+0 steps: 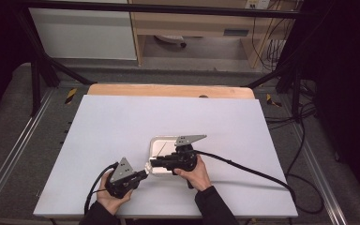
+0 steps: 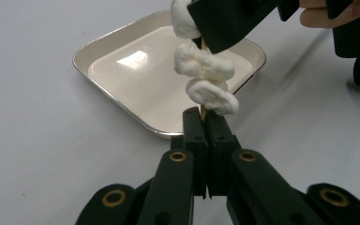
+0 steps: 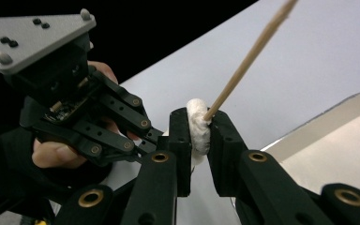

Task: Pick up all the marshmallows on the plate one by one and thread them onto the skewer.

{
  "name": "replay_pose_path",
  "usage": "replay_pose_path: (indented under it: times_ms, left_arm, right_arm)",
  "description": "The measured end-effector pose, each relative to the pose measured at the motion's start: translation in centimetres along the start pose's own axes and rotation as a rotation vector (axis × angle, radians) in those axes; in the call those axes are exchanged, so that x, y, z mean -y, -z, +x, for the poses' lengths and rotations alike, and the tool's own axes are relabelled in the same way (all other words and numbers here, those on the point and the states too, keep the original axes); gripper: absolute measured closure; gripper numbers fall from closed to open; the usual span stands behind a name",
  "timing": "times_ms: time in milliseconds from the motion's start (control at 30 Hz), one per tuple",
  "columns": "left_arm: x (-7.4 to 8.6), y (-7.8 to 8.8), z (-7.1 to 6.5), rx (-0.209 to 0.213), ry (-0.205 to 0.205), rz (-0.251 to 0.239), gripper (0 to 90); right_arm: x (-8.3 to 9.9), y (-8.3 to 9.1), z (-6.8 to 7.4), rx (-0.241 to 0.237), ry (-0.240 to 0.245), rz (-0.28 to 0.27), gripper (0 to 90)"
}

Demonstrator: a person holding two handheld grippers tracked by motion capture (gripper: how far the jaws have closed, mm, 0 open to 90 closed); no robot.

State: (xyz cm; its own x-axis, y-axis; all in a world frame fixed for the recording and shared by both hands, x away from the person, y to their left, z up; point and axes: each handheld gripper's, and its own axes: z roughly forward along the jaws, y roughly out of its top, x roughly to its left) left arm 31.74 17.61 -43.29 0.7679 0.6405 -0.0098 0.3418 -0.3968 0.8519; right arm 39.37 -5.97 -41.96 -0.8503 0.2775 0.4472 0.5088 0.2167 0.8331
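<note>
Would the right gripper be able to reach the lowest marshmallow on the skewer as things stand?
Probably not directly: the right gripper is shut on the top marshmallow, with another piece between it and the lowest marshmallow, which sits against the left gripper.

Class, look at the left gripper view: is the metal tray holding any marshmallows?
No: the metal tray lies bare, and the marshmallows sit on the skewer above it.

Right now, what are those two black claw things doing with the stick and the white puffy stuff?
A person is working with a gripper in each hand over a shallow white tray on a white table. The left gripper is shut on the bottom end of a thin wooden skewer that has white marshmallow pieces threaded on it. The right gripper is pinching one of the pieces. It looks as if that piece is being slid along the skewer, but which way is unclear.
</note>
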Motion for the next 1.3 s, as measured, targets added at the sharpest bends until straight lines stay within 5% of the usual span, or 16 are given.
replay_pose_path:
  times_ms: [200,800,1067,1300]
  left_arm:
    - [0.0,-0.1,0.1,0.0,-0.008,-0.01,89.1]
    - [0.1,-0.1,0.8,0.0,0.031,-0.01,88.9]
    - [-0.1,-0.3,1.0,0.009,0.029,-0.004,88.9]
    - [-0.3,-0.2,1.3,0.01,0.075,0.029,88.8]
  right_arm:
    - [-1.2,1.3,0.5,0.053,0.026,-0.028,77.1]
    - [-0.9,3.6,0.3,0.261,0.121,0.026,13.1]
    - [0.8,6.0,-1.2,0.387,0.128,0.084,3.3]
    - [2.6,8.7,-2.5,0.476,0.112,0.108,0.8]
